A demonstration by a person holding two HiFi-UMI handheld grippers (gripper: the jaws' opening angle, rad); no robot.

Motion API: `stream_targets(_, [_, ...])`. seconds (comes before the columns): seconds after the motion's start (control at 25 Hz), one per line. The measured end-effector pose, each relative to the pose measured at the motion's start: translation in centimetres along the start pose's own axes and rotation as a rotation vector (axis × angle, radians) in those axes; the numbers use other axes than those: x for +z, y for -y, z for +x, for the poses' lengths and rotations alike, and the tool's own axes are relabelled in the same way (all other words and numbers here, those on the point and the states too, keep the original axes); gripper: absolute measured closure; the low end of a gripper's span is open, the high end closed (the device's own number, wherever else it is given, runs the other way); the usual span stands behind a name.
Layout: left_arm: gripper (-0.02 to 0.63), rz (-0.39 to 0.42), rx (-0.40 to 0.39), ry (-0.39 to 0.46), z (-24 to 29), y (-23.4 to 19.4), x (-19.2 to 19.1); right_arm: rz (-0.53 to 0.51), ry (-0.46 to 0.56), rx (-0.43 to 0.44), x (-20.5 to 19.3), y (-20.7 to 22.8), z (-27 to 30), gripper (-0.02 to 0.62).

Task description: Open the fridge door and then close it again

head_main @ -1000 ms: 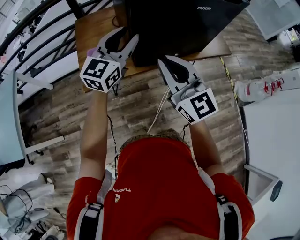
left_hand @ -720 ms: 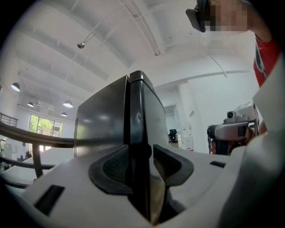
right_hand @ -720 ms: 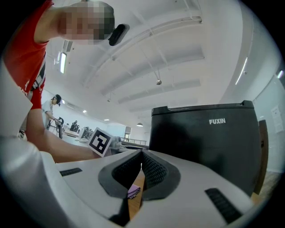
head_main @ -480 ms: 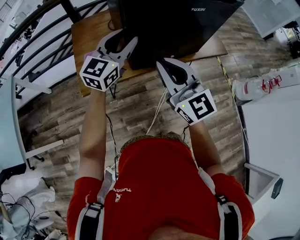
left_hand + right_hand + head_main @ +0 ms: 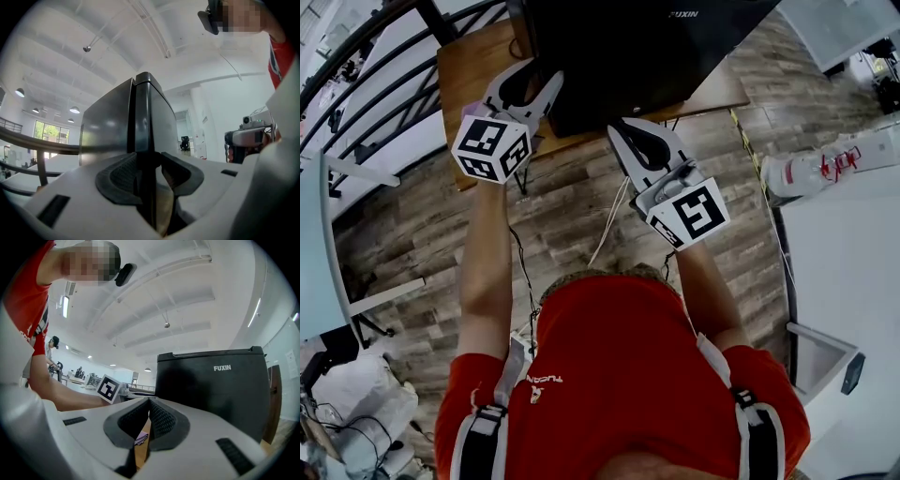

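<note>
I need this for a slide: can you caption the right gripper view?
Right gripper, jaws shut and empty, pointing at the black FUXIN fridge.

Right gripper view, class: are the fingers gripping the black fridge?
No, the right gripper has its fingers shut together on nothing, and the fridge stands beyond them.

Person's in a red tee [image 5: 614, 356], short sleeves, small white lettering on it. Harness over both shoulders: grey-white straps [image 5: 511, 373], going black lower down. Black head cam [image 5: 124, 273] sits far back of the jaws, seen in the right gripper view. The left gripper [image 5: 534, 73] has a white shell and black ribbed pads [image 5: 123, 174] lining the jaws. There's a dark oval hollow just behind the jaws, then a white cube [image 5: 492, 147] w/ black square markers. The right gripper [image 5: 622, 127] is the same build, w/ a grey metal fitting btwn hollow & its marker cube [image 5: 691, 212].
</note>
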State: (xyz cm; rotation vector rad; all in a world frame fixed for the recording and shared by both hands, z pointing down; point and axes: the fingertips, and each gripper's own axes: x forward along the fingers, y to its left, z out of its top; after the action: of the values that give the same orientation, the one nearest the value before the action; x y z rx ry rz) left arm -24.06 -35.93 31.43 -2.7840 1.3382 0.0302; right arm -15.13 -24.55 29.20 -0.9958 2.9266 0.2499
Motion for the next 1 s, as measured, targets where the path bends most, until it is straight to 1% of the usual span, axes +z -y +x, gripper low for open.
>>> stream_targets(0.08, [0.442,0.002,0.013,-0.002,-0.1,0.1,0.0,-0.001,0.001,0.003,0.1,0.0,-0.2,0.569])
stream_targets(0.16, [0.442,0.011,0.004,-0.002,-0.4,0.7,0.2,0.001,0.003,0.005,0.3,0.0,-0.6,0.569])
stream_targets(0.28, [0.451,0.023,-0.025,0.024,-1.4,2.7,0.4,0.007,0.007,0.006,0.3,0.1,-0.9,0.569])
stream_targets(0.36, [0.454,0.027,-0.022,0.034,-1.8,3.9,0.5,0.008,0.01,0.008,0.3,0.2,-1.0,0.569])
stream_targets(0.48, [0.457,0.036,-0.014,0.027,-2.4,5.7,0.7,0.004,0.012,0.01,0.5,-0.3,-1.5,0.569])
stream_targets(0.76, [0.468,0.048,-0.031,0.036,-4.0,10.4,1.0,0.004,0.019,-0.019,0.7,-0.4,-3.6,0.569])
stream_targets(1.0, [0.474,0.025,-0.038,0.051,-4.6,13.4,1.0,0.022,0.021,-0.05,1.0,0.4,-5.9,0.568])
